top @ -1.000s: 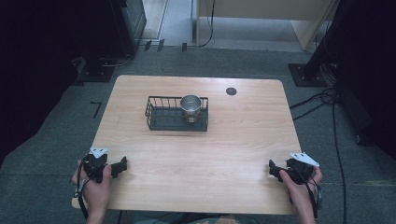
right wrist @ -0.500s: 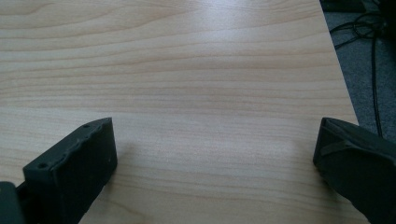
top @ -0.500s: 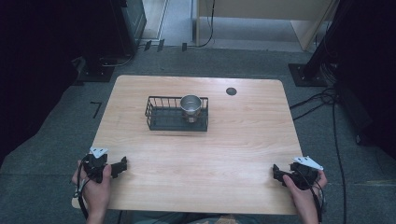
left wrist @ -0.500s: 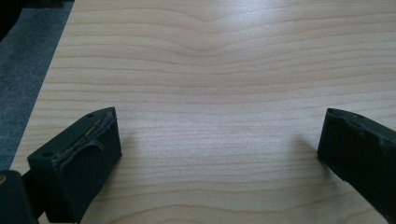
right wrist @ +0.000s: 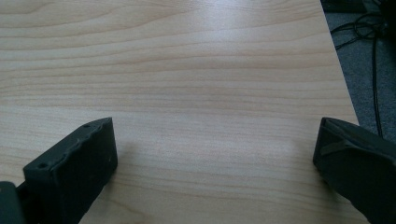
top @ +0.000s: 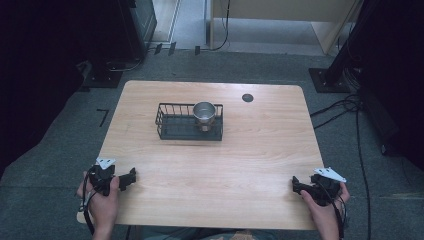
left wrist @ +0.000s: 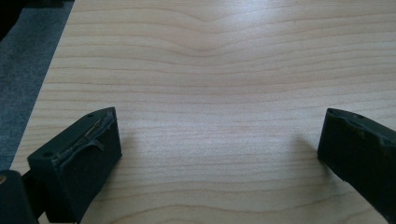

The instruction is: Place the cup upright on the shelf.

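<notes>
Metal cup [top: 204, 113] inside wire basket [top: 172, 128], mid-table [top: 260, 150]

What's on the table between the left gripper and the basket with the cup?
Nothing. In the high view, only bare table lies between the left gripper and the basket holding the cup.

Two black plastic hand-held grippers are seen, the left gripper [top: 131, 177] at 7 o'clock and the right gripper [top: 296, 184] at 5 o'clock. Each is topped by a grey three-cornered plate. Thick black blocky jaws with small round holes are shown. Thin black cables are trailed. Bare forearms are seen.
</notes>
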A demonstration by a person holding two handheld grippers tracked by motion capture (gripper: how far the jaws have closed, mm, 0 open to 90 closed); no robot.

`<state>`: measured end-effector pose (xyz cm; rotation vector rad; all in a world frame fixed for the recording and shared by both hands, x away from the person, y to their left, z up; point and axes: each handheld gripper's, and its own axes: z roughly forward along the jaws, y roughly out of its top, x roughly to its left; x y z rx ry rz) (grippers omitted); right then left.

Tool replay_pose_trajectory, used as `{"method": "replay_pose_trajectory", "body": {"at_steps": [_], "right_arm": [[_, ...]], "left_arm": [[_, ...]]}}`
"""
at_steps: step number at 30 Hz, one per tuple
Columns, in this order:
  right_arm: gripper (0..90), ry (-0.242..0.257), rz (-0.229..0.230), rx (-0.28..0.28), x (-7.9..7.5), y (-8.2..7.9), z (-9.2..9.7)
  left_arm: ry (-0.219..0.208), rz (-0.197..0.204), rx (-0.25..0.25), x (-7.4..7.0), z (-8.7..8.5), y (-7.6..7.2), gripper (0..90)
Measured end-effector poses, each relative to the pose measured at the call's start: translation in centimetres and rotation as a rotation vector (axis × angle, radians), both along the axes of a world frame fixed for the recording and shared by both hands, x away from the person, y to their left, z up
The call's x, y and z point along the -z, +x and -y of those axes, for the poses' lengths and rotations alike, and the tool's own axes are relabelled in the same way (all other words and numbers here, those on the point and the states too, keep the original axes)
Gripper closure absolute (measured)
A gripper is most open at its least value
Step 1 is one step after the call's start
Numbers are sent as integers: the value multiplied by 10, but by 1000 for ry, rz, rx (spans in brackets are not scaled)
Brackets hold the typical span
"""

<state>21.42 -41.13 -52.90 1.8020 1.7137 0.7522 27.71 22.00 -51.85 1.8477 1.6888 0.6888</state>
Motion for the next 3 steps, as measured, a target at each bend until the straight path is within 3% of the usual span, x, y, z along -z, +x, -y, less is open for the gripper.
{"method": "replay_pose_trajectory", "body": {"at_steps": [3], "right_arm": [[0,0,0,0,0,0,0]], "left_arm": [[0,0,0,0,0,0,0]]}}
